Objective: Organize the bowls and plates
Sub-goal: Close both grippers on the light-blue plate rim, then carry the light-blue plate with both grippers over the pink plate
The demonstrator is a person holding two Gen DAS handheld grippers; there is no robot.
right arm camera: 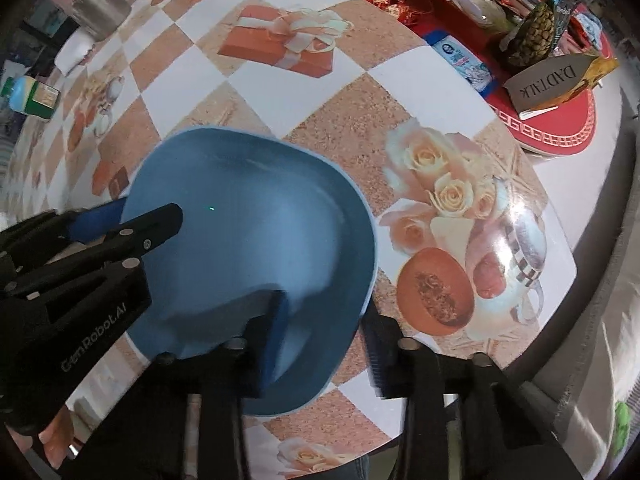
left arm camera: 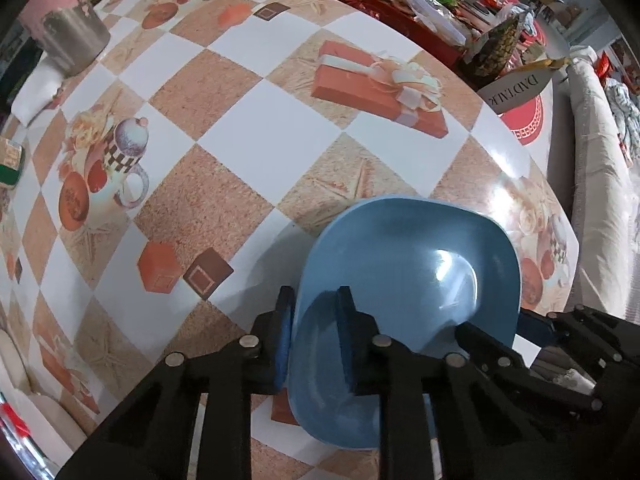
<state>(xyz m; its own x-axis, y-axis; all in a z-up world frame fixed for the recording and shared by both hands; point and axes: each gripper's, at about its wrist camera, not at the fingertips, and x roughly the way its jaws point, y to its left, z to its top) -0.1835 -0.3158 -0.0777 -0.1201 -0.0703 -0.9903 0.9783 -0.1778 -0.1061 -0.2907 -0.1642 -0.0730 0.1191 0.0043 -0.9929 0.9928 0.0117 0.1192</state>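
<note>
Left tool (left arm camera: 312, 312) narrow, clamped on blue bowl (left arm camera: 408, 280) rim; right tool (right arm camera: 326, 334) wide, straddling opposite rim w/o gripping.

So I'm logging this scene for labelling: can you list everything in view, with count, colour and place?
blue bowl: one, blue, near table edge, both tongs straddling its rim
table: one, checked white and tan cloth with printed gifts, cups and roses
metal cup: one, silver, far left
white napkin: one, white, in front of the metal cup
bottle: one, pale blue top, left edge
red tray: one, red, far right, piled with packets
pineapple: one, yellow-brown, wrapped, on the tray
tag: one, white, beside the pineapple
wipes pack: one, blue and white, by the tray
left tongs: black, blue pads, across the bowl's left rim
right tongs: black, across the bowl's near rim
</note>
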